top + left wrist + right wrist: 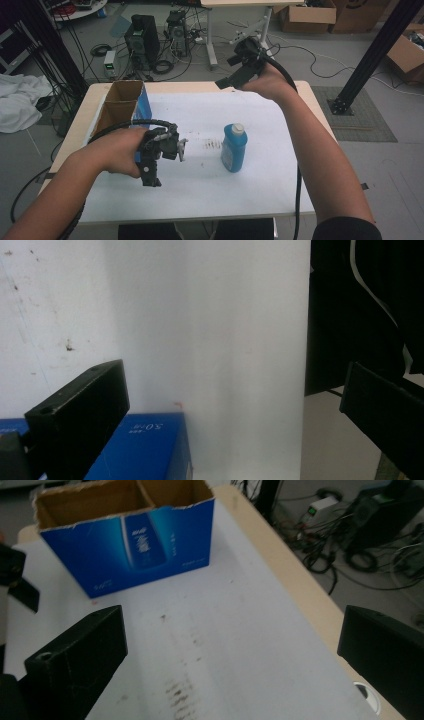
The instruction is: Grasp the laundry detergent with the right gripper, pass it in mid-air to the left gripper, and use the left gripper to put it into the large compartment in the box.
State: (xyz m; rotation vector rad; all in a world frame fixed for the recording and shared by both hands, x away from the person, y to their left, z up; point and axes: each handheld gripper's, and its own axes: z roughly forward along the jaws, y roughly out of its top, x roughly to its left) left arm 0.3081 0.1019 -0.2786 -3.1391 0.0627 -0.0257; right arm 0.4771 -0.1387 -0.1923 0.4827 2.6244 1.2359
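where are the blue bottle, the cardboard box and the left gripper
blue bottle (233, 150), high view, middle of its body
cardboard box (135, 542), right gripper view, blue front wall
left gripper (152, 175), high view, between its jaw tips

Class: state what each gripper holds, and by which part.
Nothing is held. The left gripper and right gripper are both open; the blue bottle stands untouched.

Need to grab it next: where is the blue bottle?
In the high view, the blue bottle stands upright mid-table on the white sheet, right of the left gripper.
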